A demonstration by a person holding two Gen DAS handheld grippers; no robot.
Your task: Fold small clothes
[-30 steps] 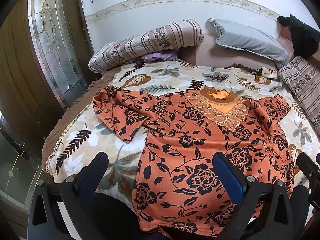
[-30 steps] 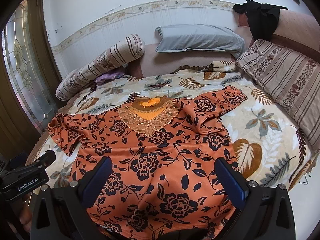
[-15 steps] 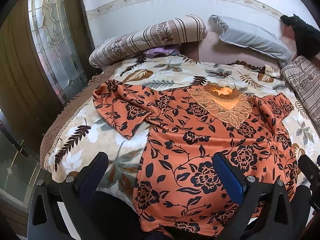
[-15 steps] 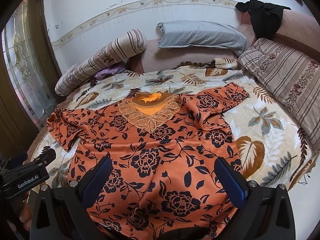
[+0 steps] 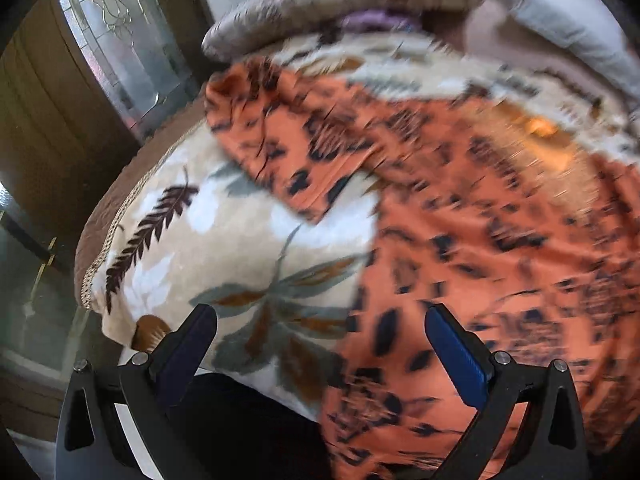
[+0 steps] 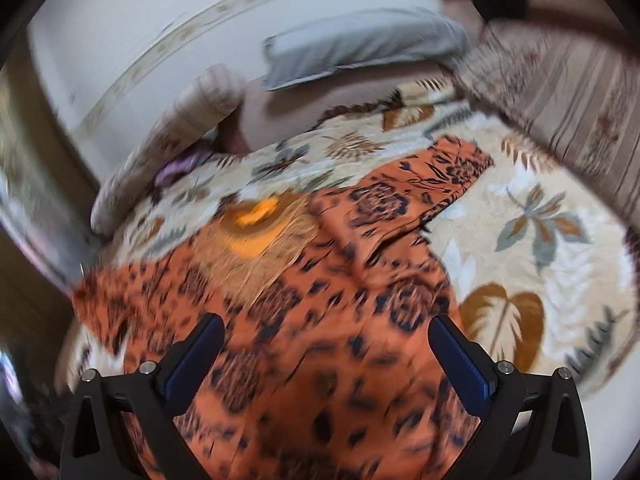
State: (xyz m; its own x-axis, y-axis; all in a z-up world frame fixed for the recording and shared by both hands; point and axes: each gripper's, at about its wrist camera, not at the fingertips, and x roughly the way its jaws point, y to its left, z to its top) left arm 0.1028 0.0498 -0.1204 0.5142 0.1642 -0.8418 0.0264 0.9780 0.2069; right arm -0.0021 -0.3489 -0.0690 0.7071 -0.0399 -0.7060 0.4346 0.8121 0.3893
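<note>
A: Fingers (image 5: 456, 354) of the left gripper (image 5: 320, 344) stood wide apart, nothing between them. Same on the right gripper (image 6: 326, 354): spread wide, empty.

B: And the top?

A: The top (image 6: 320, 320) lay flat, front up, on the blanket (image 6: 520, 280), its neckline (image 6: 252, 220) toward the pillows (image 6: 360, 48). One sleeve (image 5: 280, 148) was spread toward the bed's left edge, the other sleeve (image 6: 432, 184) toward the right. The hem hung off the near edge, under both grippers.

B: Which step, then?

A: No fold made yet, by my reading. Both views were blurred. I judged this the approach to a first grasp.

B: Next move?

A: Probably each gripper needed to reach a sleeve or side edge, pinch a single layer, and carry it toward the middle. The fabric looked thin and slippery, so a shallow pinch could slide off.
</note>
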